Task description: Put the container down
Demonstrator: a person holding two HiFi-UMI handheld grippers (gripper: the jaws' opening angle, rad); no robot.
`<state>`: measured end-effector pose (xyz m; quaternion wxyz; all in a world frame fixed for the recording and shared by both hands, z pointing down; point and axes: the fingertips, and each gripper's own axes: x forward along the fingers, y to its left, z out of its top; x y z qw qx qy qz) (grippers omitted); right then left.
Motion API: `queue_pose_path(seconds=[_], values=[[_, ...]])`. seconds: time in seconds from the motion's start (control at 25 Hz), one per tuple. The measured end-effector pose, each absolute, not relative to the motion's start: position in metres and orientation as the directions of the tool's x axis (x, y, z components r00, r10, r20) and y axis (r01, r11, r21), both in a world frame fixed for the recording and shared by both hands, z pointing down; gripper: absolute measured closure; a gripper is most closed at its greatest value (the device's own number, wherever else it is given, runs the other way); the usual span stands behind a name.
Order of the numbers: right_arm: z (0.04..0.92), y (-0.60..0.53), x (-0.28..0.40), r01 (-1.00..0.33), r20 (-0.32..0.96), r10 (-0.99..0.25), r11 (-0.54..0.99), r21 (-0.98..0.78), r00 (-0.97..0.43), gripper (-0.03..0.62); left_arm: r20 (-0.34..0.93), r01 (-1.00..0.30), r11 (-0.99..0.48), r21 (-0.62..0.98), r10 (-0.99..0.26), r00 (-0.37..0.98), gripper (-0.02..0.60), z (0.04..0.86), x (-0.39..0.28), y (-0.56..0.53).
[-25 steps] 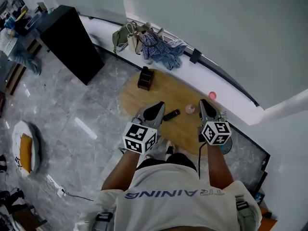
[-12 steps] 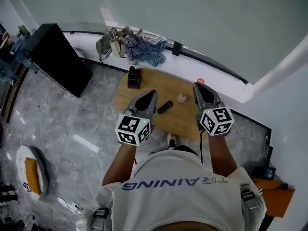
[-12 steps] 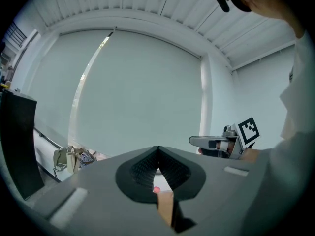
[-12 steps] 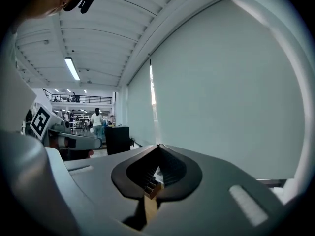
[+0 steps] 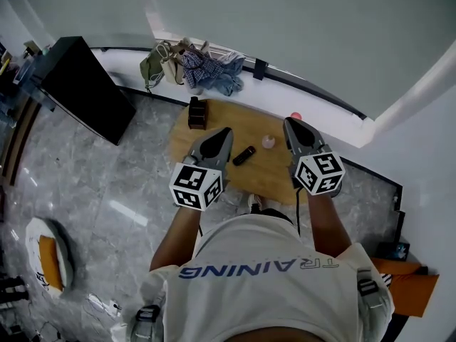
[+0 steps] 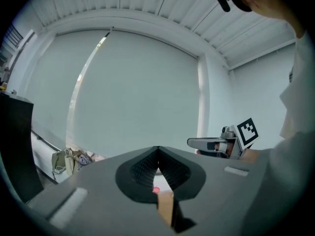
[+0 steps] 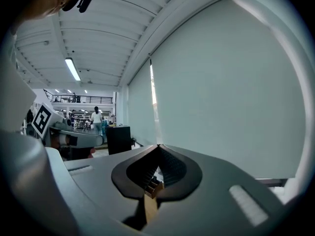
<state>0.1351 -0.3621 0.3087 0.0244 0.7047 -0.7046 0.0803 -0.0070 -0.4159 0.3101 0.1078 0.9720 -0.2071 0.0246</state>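
A dark brown box-like container (image 5: 197, 113) stands upright on the far left rim of the round wooden table (image 5: 221, 173); no gripper touches it. My left gripper (image 5: 226, 131) hovers over the table's near left, jaws shut and empty. My right gripper (image 5: 287, 122) hovers over the right edge, also shut and empty. Between them lie a black remote (image 5: 244, 155) and a small pink cup (image 5: 268, 142). In the left gripper view the jaws (image 6: 157, 157) meet at the tip, and the right gripper (image 6: 216, 144) shows beside them. In the right gripper view the jaws (image 7: 158, 154) are closed too.
A white ledge (image 5: 320, 116) runs behind the table, with clothes and a bag (image 5: 203, 66) and a pink object (image 5: 295, 116) on it. A black cabinet (image 5: 78, 84) stands at the left. A round cushion (image 5: 44, 251) lies on the marble floor.
The head camera has swung, so the table sits higher and further left in view. Both grippers stay side by side over the table's near half; the container has not moved.
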Motion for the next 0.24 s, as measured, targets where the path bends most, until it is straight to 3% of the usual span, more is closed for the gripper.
queue_pose_path(seconds=[0.24], values=[[0.3087, -0.3547, 0.1369, -0.996, 0.149, -0.989, -0.012, -0.084, -0.001, 0.582, 0.092, -0.405, -0.893, 0.195, -0.395, 0.914, 0.579, 0.3076, -0.0070, -0.4084]])
